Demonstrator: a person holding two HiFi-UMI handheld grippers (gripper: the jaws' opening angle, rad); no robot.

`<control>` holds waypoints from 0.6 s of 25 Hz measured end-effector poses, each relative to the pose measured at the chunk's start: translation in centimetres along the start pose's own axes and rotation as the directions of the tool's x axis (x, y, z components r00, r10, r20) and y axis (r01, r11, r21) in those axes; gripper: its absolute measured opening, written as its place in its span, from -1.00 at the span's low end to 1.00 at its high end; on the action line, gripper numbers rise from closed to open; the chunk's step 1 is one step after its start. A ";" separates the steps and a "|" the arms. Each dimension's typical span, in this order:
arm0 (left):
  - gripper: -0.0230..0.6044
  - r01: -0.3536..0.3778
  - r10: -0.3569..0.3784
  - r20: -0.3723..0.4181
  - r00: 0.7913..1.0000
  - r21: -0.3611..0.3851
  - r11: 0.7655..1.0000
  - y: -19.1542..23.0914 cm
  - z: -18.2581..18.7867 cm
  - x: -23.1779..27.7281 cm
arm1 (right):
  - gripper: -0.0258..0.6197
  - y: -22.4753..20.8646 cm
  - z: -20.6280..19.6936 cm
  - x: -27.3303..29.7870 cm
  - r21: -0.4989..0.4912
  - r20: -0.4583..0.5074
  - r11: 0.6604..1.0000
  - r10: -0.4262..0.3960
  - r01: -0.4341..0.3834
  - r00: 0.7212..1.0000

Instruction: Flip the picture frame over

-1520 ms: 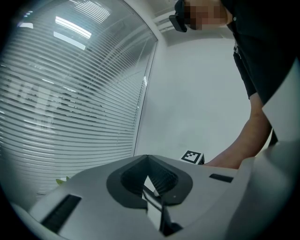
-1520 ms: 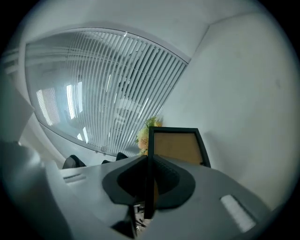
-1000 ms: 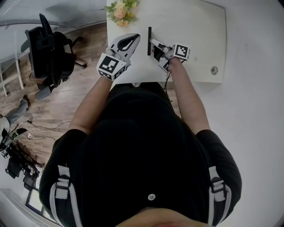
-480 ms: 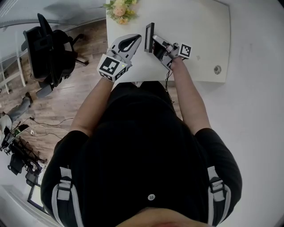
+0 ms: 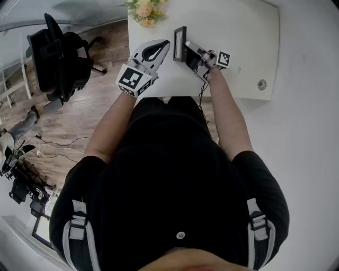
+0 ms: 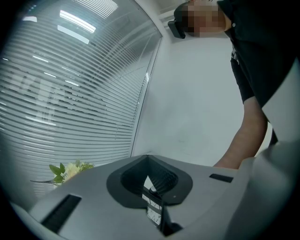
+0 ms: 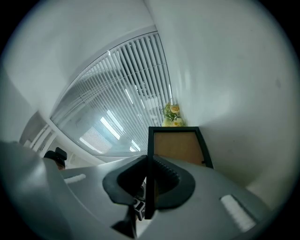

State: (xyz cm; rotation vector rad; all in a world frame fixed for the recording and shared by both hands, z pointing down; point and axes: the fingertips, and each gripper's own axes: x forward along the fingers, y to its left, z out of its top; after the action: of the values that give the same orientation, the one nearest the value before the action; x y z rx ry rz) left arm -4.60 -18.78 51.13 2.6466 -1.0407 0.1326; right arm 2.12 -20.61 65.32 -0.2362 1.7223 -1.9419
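Right gripper — tight on picture frame

Your white table carries 1 bunch of pale flowers at its far left corner and a round fitting, perhaps a grommet, near its right edge. Left of you, 1 black office chair stands on wood flooring.
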 end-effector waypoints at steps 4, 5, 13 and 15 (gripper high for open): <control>-0.92 -0.002 0.002 -0.004 1.000 -0.002 1.000 0.1 0.0 0.0 | -0.76 0.1 0.5 -0.5 -0.015 0.009 1.000 -0.025 0.025 1.000; -0.92 -0.003 0.003 -0.002 1.000 -0.003 1.000 0.1 0.0 0.0 | -0.75 0.1 0.8 -0.7 -0.026 0.019 0.999 -0.038 0.038 0.999; -0.92 -0.007 0.007 -0.008 1.000 -0.004 1.000 0.1 -0.4 -0.3 | -0.61 0.0 1.5 -2.0 -0.220 0.003 0.957 -0.191 0.187 0.982; -0.92 -0.007 0.007 -0.007 1.000 -0.005 1.000 0.1 -0.2 -0.3 | -0.61 0.1 1.6 -2.1 -0.255 -0.008 0.943 -0.224 0.214 0.975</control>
State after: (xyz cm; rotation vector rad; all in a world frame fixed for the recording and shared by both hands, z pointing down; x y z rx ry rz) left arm -4.88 -18.54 51.25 2.6366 -1.0470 0.1407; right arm 4.67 -20.93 65.95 -0.5068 2.0446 -1.8818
